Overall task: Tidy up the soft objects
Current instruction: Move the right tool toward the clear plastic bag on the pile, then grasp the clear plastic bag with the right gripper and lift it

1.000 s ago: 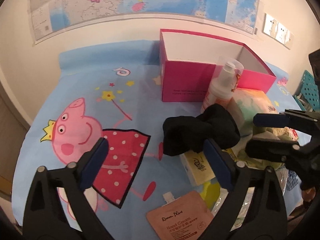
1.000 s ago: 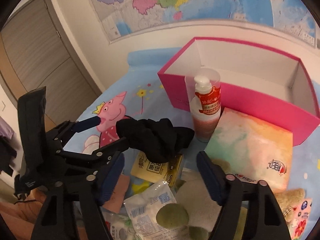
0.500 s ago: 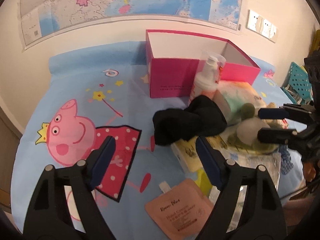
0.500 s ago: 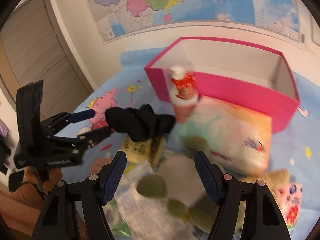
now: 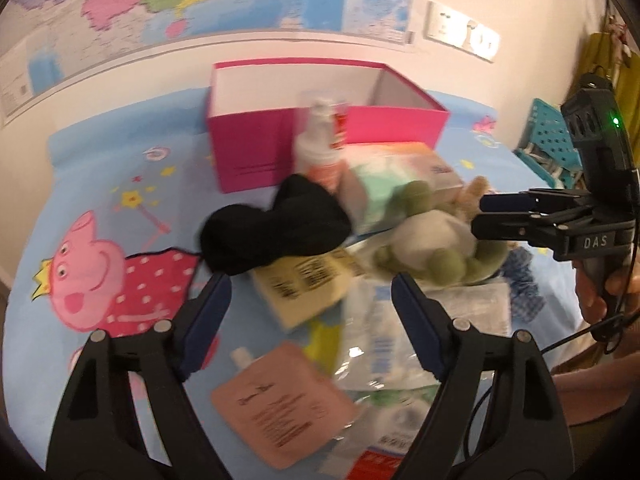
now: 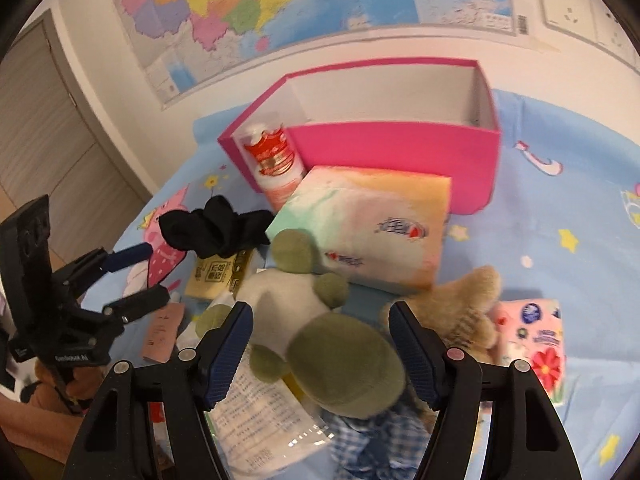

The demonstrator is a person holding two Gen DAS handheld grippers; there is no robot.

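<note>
A green and white plush turtle [image 6: 320,320] lies belly up in the middle of the pile on the blue cartoon bedsheet [image 6: 580,208], its shell end nearest the right gripper [image 6: 320,344]. That gripper hangs over it with its jaws spread to either side of the toy, the blue pads apart from the plush and gripping nothing. Just to the right of the turtle lies a tan plush toy [image 6: 460,304], and beyond that a pink flowered pack [image 6: 536,336]. A blue checked cloth [image 6: 368,440] pokes out below the turtle's shell, beside a printed plastic bag [image 6: 264,412].

Behind the turtle's head a pastel tissue pack [image 6: 372,224] leans toward the open pink box [image 6: 400,160], and a lotion bottle [image 6: 276,164] stands at the box's left corner. A black scrunchie [image 5: 276,228] rests on a yellow packet [image 5: 308,284] left of the tissue pack.

The left gripper [image 5: 312,304] hovers over the near edge of the pile, its jaws spread and empty after narrowing a little, with the yellow packet and a pink pouch [image 5: 280,412] showing between them. A wall map [image 6: 280,8] hangs above the bed.
</note>
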